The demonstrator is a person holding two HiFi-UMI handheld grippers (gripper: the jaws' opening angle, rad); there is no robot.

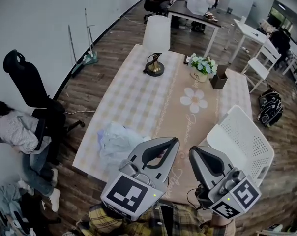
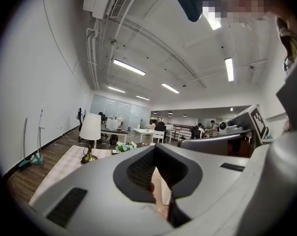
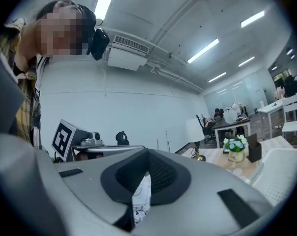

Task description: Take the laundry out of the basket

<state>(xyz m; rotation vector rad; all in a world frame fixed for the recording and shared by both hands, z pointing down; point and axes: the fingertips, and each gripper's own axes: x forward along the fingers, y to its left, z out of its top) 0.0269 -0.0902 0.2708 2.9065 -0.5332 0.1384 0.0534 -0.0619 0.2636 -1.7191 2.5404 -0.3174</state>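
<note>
While both hand-held grippers (image 1: 174,141) (image 1: 193,151) are closed, laundry (image 1: 114,141) lies outside the white basket (image 1: 247,141).

The left gripper (image 1: 175,141) and right gripper (image 1: 192,151) are smooth grey moulded shells with black ribbed pads (image 2: 140,170). Each carries a black-and-white square-marker cube (image 1: 129,193). The person wears a yellow plaid shirt (image 1: 108,218).

There was one counter (image 1: 138,95), one lamp (image 1: 156,41), one flowerpot (image 1: 203,68), one brown box (image 1: 219,79), one white basket (image 1: 242,144), one heap of laundry (image 1: 114,141), and two claws: the left claw (image 1: 174,141) and the right claw (image 1: 193,151).
</note>
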